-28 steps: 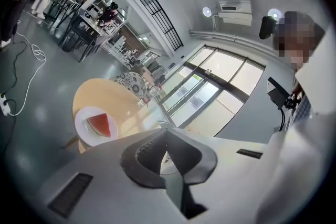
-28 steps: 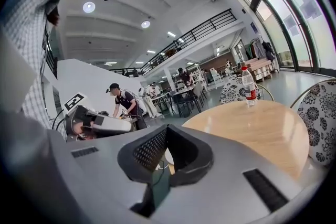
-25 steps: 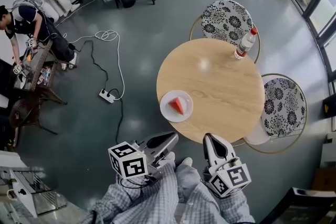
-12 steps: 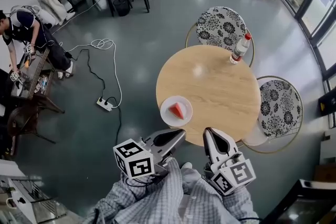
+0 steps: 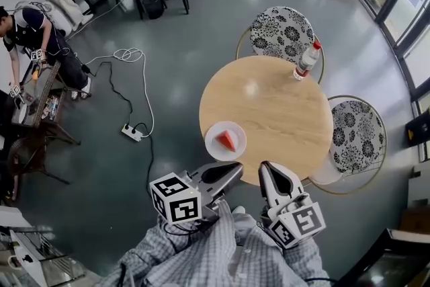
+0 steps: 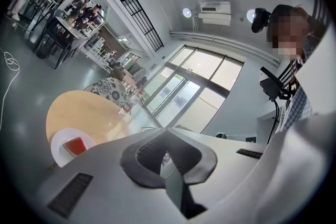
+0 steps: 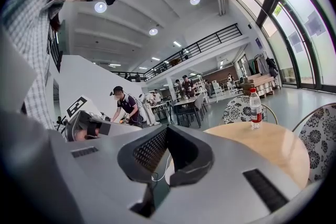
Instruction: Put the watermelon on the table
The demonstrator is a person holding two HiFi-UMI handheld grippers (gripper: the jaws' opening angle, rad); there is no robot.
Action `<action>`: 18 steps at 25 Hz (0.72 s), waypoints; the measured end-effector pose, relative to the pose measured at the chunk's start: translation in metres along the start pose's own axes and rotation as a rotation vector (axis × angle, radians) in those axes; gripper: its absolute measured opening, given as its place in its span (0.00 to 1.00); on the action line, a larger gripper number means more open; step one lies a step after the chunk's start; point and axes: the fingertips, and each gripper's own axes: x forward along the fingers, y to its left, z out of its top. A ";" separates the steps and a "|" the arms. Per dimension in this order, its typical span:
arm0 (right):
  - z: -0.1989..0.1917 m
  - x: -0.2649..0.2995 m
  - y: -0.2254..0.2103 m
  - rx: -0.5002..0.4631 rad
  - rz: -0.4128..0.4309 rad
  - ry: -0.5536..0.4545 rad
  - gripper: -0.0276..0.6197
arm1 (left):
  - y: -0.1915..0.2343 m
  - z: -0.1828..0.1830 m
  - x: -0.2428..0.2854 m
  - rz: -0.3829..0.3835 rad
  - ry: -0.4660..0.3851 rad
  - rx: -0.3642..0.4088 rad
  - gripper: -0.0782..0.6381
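As the watermelon (image 5: 227,140) lies untouched, left tongs (image 5: 234,170) and right tongs (image 5: 269,168) sit closed, empty.

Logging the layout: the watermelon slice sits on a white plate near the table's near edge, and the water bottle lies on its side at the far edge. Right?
Not quite: the water bottle stands upright, as the right gripper view shows. The watermelon slice does sit on the white plate near the near edge of the table.
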 end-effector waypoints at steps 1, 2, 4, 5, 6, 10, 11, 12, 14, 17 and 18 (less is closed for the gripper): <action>0.000 0.000 -0.001 0.000 -0.003 0.001 0.05 | 0.001 0.000 -0.001 0.001 0.000 -0.002 0.12; -0.001 0.000 -0.001 0.000 -0.006 0.001 0.05 | 0.002 0.000 -0.001 0.001 0.000 -0.003 0.12; -0.002 0.000 -0.002 0.002 -0.012 0.002 0.05 | 0.003 0.000 -0.002 -0.001 0.000 -0.003 0.12; -0.002 0.000 -0.003 0.003 -0.014 0.001 0.05 | 0.003 0.000 -0.003 -0.002 0.001 -0.003 0.12; -0.002 0.000 -0.002 0.001 -0.015 0.002 0.05 | 0.004 0.000 -0.004 -0.002 0.001 -0.004 0.12; -0.004 0.002 0.000 -0.016 -0.015 0.014 0.05 | 0.005 0.000 -0.006 0.000 0.001 -0.011 0.12; -0.004 0.002 0.000 -0.015 -0.013 0.015 0.05 | 0.005 0.000 -0.007 -0.001 0.002 -0.012 0.12; -0.004 0.002 0.001 -0.014 -0.013 0.016 0.05 | 0.005 0.000 -0.007 -0.002 0.003 -0.013 0.12; -0.004 0.002 0.002 -0.012 -0.012 0.017 0.05 | 0.004 -0.001 -0.008 -0.001 0.004 -0.014 0.12; -0.006 0.002 0.002 -0.011 -0.013 0.021 0.05 | 0.005 -0.003 -0.009 -0.001 0.008 -0.017 0.12; -0.007 0.002 0.002 -0.010 -0.014 0.021 0.05 | 0.005 -0.003 -0.008 -0.001 0.009 -0.018 0.12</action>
